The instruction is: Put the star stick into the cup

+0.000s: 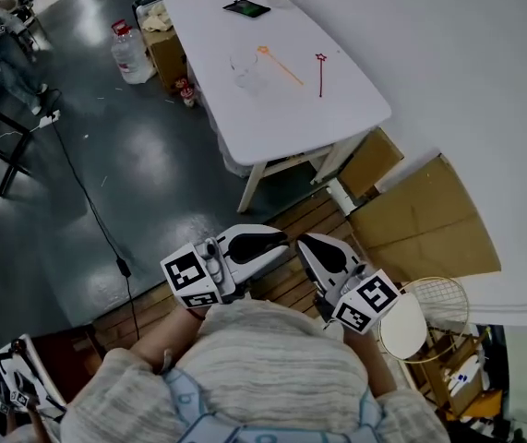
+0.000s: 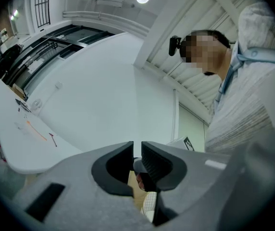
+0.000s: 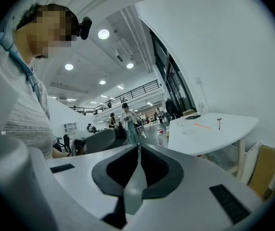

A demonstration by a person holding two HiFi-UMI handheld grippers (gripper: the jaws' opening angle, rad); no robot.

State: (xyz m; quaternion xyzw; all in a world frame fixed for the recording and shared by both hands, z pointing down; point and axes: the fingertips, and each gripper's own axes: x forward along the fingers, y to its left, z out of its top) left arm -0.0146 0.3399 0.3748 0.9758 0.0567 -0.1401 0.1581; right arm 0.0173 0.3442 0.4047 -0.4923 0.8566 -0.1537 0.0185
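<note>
A white table (image 1: 337, 100) stands far ahead of me. On it lie a clear cup (image 1: 245, 70), an orange star stick (image 1: 280, 65) and a dark red star stick (image 1: 321, 72), all apart from one another. Both grippers are held close to my chest, well short of the table. My left gripper (image 1: 265, 243) has its jaws almost together and holds nothing. My right gripper (image 1: 314, 247) is shut and also holds nothing. The right gripper view shows the table to the right, with the cup (image 3: 181, 126) and both sticks small on it.
A dark tablet (image 1: 246, 8) lies at the table's far end. A water jug (image 1: 129, 52) and boxes stand left of the table. Cardboard sheets (image 1: 425, 220) lean by the white wall at right. A cable (image 1: 88, 201) crosses the floor. A wire basket (image 1: 438, 303) sits near my right side.
</note>
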